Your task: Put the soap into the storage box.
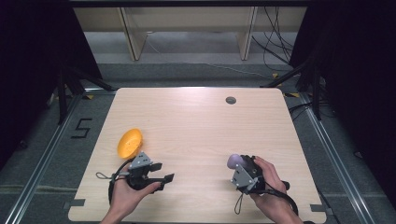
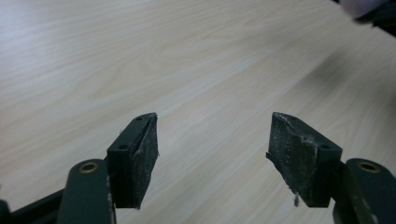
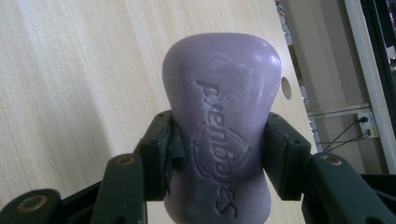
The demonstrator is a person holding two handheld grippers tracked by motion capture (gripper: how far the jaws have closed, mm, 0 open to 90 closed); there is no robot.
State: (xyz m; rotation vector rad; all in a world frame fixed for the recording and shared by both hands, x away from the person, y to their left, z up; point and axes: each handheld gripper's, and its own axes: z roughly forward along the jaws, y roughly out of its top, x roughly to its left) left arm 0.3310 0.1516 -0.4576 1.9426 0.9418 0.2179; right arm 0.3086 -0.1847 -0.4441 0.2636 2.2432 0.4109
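Observation:
A purple moulded piece (image 3: 222, 79) with raised lettering is clamped between the jaws of my right gripper (image 3: 217, 135), which is shut on it. From above, that piece (image 1: 233, 161) pokes out of the right gripper (image 1: 238, 166) near the front right of the table. My left gripper (image 1: 164, 171) is held at the front left, pointing right. Its jaws stand open, with nothing but bare wood between the pads (image 2: 140, 154) of the left gripper (image 2: 212, 126). An orange bowl (image 1: 129, 142) lies tipped on its side just behind the left hand.
The light wooden table (image 1: 196, 121) has a round cable hole (image 1: 230, 100) near its far edge. Black stands and cables sit on the floor around it, with wooden furniture legs behind.

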